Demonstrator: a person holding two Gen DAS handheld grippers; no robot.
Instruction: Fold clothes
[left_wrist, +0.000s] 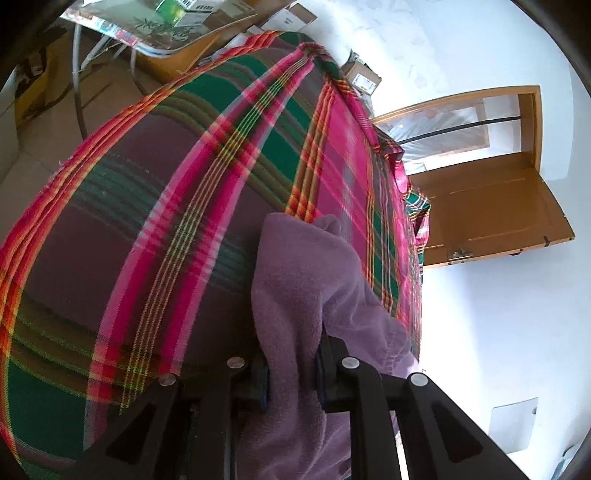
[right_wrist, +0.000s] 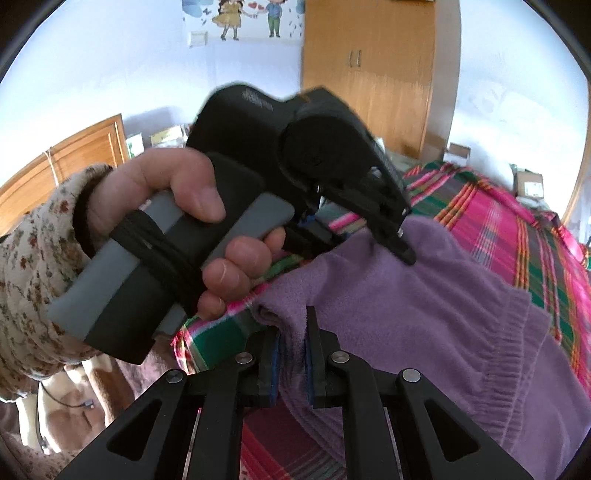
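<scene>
Daylight fills both fisheye views; the white walls (left_wrist: 480, 332) are overexposed, nearly blown out in the left wrist view. Dark vignettes ring each frame and straight lines bow at the edges. The pink-and-green plaid cloth (left_wrist: 184, 184) is motion-smeared, while the black handheld gripper (right_wrist: 295, 147) opposite looks slightly soft.

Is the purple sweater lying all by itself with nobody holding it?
No, the right gripper and the left gripper both pinch the purple fleece sweater above the plaid blanket.

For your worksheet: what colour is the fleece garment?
Plain purple fleece garment; the right wrist view shows it best.
</scene>
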